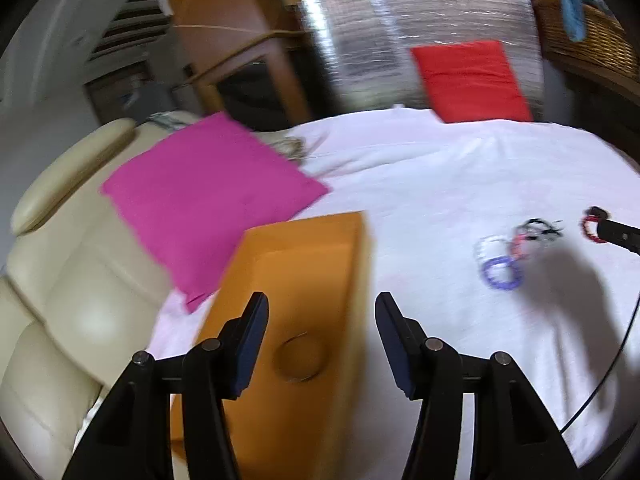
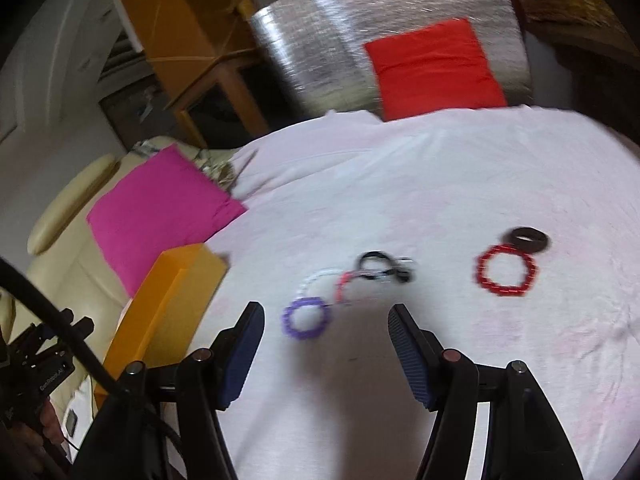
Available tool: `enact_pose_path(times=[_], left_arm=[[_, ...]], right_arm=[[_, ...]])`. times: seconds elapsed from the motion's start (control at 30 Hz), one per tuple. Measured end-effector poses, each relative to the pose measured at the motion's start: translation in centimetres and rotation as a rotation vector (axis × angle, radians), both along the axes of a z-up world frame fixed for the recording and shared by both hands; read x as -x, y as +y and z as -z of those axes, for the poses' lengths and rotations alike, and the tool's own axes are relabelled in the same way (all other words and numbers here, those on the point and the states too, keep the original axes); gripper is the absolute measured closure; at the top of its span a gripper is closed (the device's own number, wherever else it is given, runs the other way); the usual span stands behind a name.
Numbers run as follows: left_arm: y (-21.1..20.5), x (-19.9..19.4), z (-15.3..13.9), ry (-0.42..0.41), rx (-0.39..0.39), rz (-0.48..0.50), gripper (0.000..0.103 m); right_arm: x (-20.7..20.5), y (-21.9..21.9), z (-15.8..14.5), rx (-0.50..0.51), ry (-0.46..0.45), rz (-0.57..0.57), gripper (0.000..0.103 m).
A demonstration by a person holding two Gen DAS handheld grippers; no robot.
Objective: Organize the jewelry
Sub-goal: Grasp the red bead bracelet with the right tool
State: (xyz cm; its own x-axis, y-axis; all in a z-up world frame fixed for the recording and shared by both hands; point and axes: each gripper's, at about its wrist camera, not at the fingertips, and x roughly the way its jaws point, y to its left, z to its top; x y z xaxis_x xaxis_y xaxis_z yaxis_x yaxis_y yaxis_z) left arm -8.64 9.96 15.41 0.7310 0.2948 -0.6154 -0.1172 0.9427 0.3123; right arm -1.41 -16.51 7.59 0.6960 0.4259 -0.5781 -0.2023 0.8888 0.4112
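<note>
An open orange box point(image 1: 304, 256) lies on the white cloth point(image 1: 440, 168), with a thin brown bangle point(image 1: 298, 360) on its floor. My left gripper point(image 1: 322, 312) hovers open over the box, with nothing between its fingers. To the right lie a purple bracelet point(image 1: 502, 273), a white one point(image 1: 486, 246) and a red one point(image 1: 590, 230). In the right wrist view my right gripper point(image 2: 326, 320) stands open and empty just short of the purple bracelet point(image 2: 306, 318). Beyond it are white point(image 2: 316, 278), pink point(image 2: 342, 286) and black point(image 2: 384, 266) pieces, the red bracelet point(image 2: 505, 269) and a black band point(image 2: 528, 239).
A pink cushion point(image 1: 208, 196) lies left of the box on a cream sofa point(image 1: 60, 280). A red cushion point(image 1: 472, 80) leans on a foil-covered panel point(image 1: 400, 20) at the back. Wooden furniture point(image 1: 224, 20) stands behind, a wicker basket point(image 1: 592, 40) far right.
</note>
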Motion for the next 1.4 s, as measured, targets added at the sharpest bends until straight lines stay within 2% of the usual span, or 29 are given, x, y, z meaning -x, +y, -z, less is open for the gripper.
enact_pose_path(times=[0.13, 0.3, 0.43, 0.63, 0.7, 0.83, 1.03, 1.13, 1.2, 1.3, 1.4], left_arm=[[-3.4, -3.5, 1.0, 0.062, 0.071, 0.098, 0.047], [-7.3, -7.7, 4.2, 0.18, 0.187, 0.171, 0.047], [-10.3, -9.4, 5.9, 0.156, 0.251, 0.215, 0.047], [-13.4, -13.5, 8.9, 0.17, 0.302, 0.293, 0.049], [-14.0, -14.6, 9.8, 0.184, 0.315, 0.321, 0.057], [-14.9, -15.4, 11.1, 0.202, 0.334, 0.388, 0.069], [-16.4, -16.2, 12.5, 0.265, 0.325, 0.492, 0.093], [-16.3, -16.7, 13.0, 0.295, 0.364, 0.513, 0.096], [-16.6, -16.7, 13.1, 0.313, 0.386, 0.539, 0.098], [-17.0, -16.1, 13.0, 0.344, 0.41, 0.591, 0.1], [-17.0, -15.5, 13.0, 0.379, 0.422, 0.617, 0.1]], right_arm=[[-1.4, -5.3, 0.5, -0.07, 0.063, 0.094, 0.036], [-2.5, -11.4, 1.3, -0.168, 0.123, 0.198, 0.036], [-2.9, -14.0, 2.1, -0.214, 0.179, 0.246, 0.036], [-3.4, -15.0, 3.3, -0.195, 0.23, 0.257, 0.036], [-3.8, -15.2, 3.5, -0.179, 0.229, 0.258, 0.037], [-5.1, -15.4, 4.3, -0.153, 0.247, 0.253, 0.053], [-8.0, -13.8, 5.8, -0.082, 0.286, 0.266, 0.053], [-9.0, -13.1, 6.5, -0.048, 0.309, 0.283, 0.06], [-9.4, -12.0, 6.4, 0.029, 0.287, 0.294, 0.066], [-9.7, -10.8, 6.4, 0.128, 0.267, 0.295, 0.09], [-9.6, -10.1, 6.2, 0.201, 0.25, 0.279, 0.092]])
